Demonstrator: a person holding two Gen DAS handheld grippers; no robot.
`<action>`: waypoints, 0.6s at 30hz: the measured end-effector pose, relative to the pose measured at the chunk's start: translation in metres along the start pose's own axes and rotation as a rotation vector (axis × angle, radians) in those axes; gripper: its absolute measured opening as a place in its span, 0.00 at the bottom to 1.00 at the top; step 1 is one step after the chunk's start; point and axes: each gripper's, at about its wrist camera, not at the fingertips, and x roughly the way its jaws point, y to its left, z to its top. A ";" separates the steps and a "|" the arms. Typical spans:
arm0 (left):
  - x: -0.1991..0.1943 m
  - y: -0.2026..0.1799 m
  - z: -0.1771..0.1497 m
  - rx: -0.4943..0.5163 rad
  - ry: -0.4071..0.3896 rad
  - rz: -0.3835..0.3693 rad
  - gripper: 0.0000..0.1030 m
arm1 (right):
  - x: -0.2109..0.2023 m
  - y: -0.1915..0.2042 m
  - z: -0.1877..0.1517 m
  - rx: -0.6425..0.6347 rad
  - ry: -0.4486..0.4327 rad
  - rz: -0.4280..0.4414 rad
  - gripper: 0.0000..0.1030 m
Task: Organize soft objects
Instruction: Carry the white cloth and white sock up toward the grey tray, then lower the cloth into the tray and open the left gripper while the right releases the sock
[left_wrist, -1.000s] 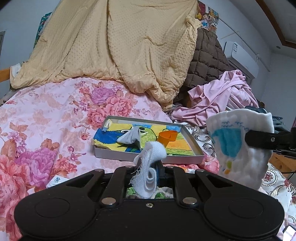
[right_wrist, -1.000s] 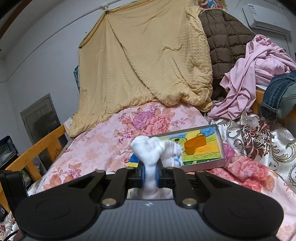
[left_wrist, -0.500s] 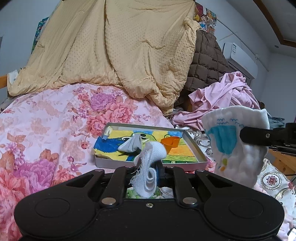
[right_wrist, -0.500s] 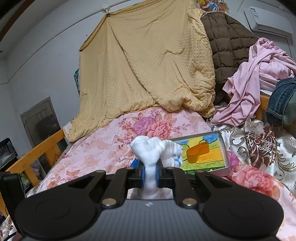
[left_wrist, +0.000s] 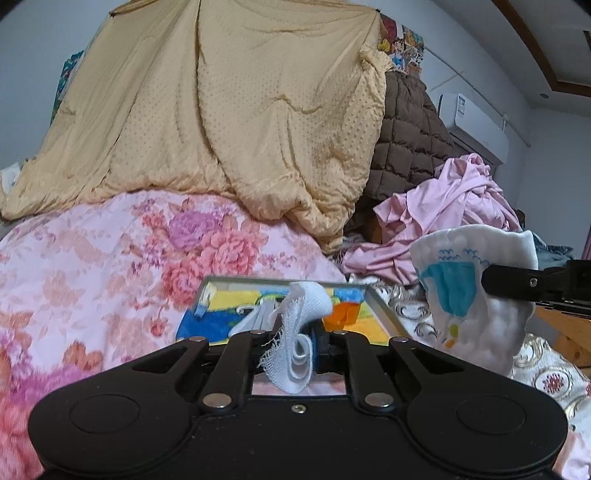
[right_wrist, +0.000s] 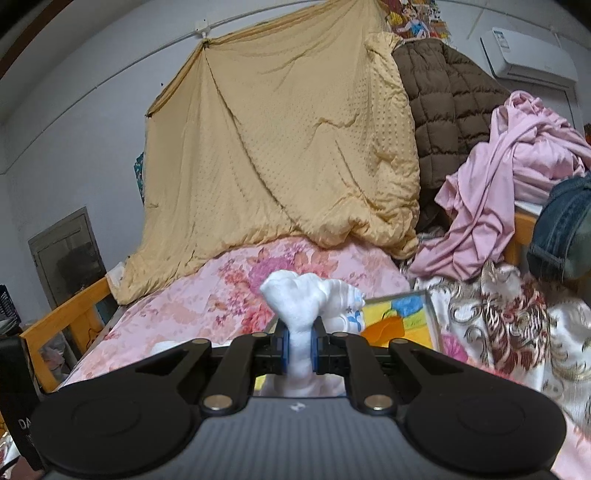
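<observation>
Over the bed (left_wrist: 92, 266), past a yellow quilt (left_wrist: 240, 122), lies a tray (left_wrist: 384, 314) already holding a grey cloth (left_wrist: 255, 319). Both grippers, left (left_wrist: 295, 347) and right (right_wrist: 298, 349), pinch one white cloth (left_wrist: 476, 295) stretched between them, so it seems not yet placed.

Left tool (left_wrist: 295, 350) pointed slightly downward, jaws nearly closed, pinching a frayed white cloth (left_wrist: 295, 332). Right tool (right_wrist: 298, 350) about level with it, blue pads (right_wrist: 282, 350) clamped on a bunched white towel (right_wrist: 301, 306), its finger visible at the left view's right edge.
</observation>
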 end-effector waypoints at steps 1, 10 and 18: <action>0.003 0.000 0.003 -0.002 -0.004 -0.002 0.12 | 0.003 -0.001 0.003 -0.004 -0.006 -0.002 0.12; 0.044 0.004 0.036 -0.002 -0.037 -0.025 0.12 | 0.036 -0.018 0.026 -0.048 -0.061 -0.037 0.12; 0.104 0.002 0.055 -0.014 -0.033 -0.072 0.12 | 0.096 -0.037 0.034 -0.081 -0.024 -0.082 0.12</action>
